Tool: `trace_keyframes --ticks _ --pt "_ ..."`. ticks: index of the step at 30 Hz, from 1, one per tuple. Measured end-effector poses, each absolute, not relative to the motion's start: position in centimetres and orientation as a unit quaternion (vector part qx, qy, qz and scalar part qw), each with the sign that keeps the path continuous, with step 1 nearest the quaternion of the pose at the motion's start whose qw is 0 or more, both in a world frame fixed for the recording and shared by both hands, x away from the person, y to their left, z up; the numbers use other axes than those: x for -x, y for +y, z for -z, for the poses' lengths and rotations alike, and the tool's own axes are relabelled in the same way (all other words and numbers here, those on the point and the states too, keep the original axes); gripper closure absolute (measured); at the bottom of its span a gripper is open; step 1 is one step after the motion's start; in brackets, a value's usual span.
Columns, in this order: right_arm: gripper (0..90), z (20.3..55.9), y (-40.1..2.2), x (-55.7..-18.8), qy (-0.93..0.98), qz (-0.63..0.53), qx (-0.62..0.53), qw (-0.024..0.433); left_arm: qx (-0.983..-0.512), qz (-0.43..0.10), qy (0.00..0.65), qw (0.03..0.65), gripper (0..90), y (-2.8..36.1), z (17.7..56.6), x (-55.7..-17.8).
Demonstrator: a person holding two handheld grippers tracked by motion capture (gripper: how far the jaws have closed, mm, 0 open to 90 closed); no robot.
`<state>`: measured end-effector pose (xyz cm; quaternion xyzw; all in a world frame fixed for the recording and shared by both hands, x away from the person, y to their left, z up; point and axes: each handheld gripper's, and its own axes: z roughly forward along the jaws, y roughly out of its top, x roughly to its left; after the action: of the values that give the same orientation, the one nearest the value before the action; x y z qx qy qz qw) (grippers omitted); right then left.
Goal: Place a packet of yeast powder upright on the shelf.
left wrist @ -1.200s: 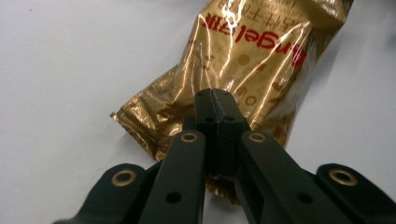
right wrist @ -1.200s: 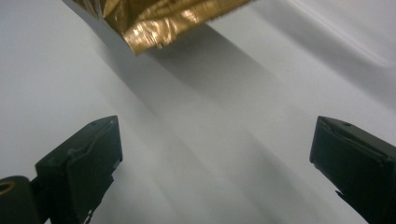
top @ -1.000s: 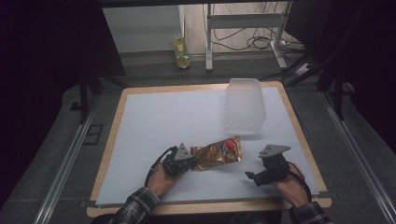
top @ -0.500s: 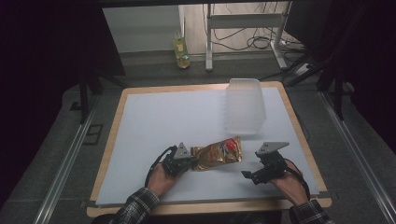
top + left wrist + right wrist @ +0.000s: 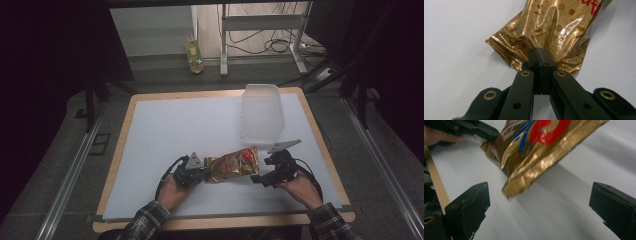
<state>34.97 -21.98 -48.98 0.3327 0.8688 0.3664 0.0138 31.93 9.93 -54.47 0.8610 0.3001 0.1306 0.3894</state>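
Black two-jaw tools (image 5: 539,53) with brass-ringed screw holes, grey three-cornered top plates, trailing black cables, plaid sleeves (image 5: 145,221).

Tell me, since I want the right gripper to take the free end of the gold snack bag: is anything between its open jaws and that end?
Nothing visible is. The right gripper is open, and the near corner of the gold snack bag hangs just ahead of it over bare white table. The left gripper pinches the far end.

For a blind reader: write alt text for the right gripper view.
A shiny gold snack bag with red and blue print hangs tilted above a white table, between the right gripper's open black jaws. The left gripper pinches its far end.
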Motion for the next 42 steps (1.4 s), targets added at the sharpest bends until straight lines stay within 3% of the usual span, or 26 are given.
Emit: trace_keyframes --ticks 7,13,20,31,35,42 --pt "3.9 49.2 -20.5 -36.7 0.858 -0.358 -0.367 -0.035 -0.86 -0.128 0.302 0.391 89.8 9.9 54.5 -32.0" --pt "19.4 48.8 -19.9 -38.3 0.837 -0.372 -0.394 -0.071 -0.859 -0.125 0.306 0.392 89.7 10.0 54.5 -32.0" --pt "43.4 48.7 -19.6 -39.2 0.822 -0.383 -0.404 -0.118 -0.857 -0.123 0.309 0.393 89.7 10.0 54.5 -32.0" --pt "70.5 47.5 -18.6 -39.2 0.831 -0.38 -0.386 -0.127 -0.858 -0.131 0.307 0.391 89.5 9.9 54.5 -31.8" --pt "75.0 47.0 -18.4 -39.0 0.831 -0.384 -0.382 -0.124 -0.856 -0.134 0.307 0.394 89.0 10.1 54.4 -31.6" --pt "76.9 46.1 -18.3 -38.9 0.835 -0.396 -0.363 -0.118 -0.854 -0.138 0.301 0.402 73.8 10.7 53.8 -31.7"
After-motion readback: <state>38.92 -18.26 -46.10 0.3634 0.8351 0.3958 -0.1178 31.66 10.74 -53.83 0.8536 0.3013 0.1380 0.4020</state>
